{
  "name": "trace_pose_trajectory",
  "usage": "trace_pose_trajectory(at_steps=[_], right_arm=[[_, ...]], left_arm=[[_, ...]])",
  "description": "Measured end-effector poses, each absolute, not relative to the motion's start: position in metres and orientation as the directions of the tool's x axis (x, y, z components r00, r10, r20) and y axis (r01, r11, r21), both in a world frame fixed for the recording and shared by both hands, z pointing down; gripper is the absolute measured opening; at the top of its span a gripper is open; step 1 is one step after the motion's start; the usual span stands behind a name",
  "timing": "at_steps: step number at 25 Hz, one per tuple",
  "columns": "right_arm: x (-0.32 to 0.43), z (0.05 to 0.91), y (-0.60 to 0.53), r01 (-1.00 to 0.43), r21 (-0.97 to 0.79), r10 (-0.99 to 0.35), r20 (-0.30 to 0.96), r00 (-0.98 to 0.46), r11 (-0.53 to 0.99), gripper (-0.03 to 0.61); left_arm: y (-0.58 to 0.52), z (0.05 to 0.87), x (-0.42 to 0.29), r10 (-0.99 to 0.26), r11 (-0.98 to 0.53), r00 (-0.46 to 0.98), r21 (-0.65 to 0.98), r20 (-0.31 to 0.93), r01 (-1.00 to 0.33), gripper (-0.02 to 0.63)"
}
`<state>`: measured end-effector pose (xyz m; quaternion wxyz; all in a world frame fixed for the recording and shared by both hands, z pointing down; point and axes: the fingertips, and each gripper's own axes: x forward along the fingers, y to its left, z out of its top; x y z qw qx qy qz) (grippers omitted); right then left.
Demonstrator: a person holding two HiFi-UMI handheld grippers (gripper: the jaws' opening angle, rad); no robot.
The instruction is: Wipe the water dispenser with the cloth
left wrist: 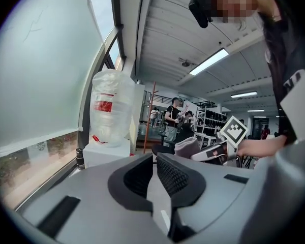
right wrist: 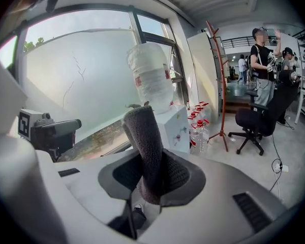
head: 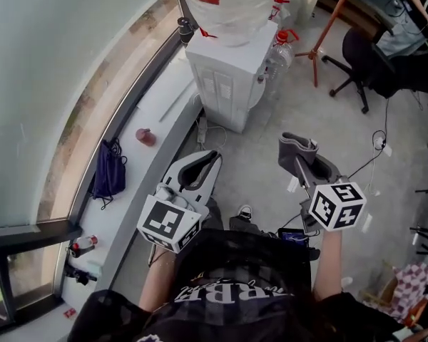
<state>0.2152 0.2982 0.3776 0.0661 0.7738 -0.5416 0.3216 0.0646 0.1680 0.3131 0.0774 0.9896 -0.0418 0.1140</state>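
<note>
Right gripper point(head: 299, 157): jaws clamped on the cloth point(head: 297, 147), a grey, thick-piled fold standing upright above the pads, held well short of the water dispenser point(head: 225, 77). Left gripper point(head: 203, 168): jaws drawn almost together, nothing between them. Water dispenser: white cabinet on the floor against the window ledge point(head: 160, 102), large clear bottle point(head: 228, 2) inverted on top. Handling, as judged: cloth soft, light and limp, best gripped mid-fold so a free end can wipe; cabinet stiff and smooth; bottle top-heavy, so light wiping pressure suits.
</note>
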Motion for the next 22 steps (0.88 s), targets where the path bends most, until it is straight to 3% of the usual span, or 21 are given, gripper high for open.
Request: trace_pose_trajectory(at_steps=[22], right_arm=[[0.195, 0.352, 0.336, -0.928, -0.276, -0.873, 0.479, 0.093, -0.25, 0.104]], left_arm=[[0.256, 0.286, 0.074, -0.086, -0.993, 0.969, 0.065, 0.234, -0.103, 0.04]])
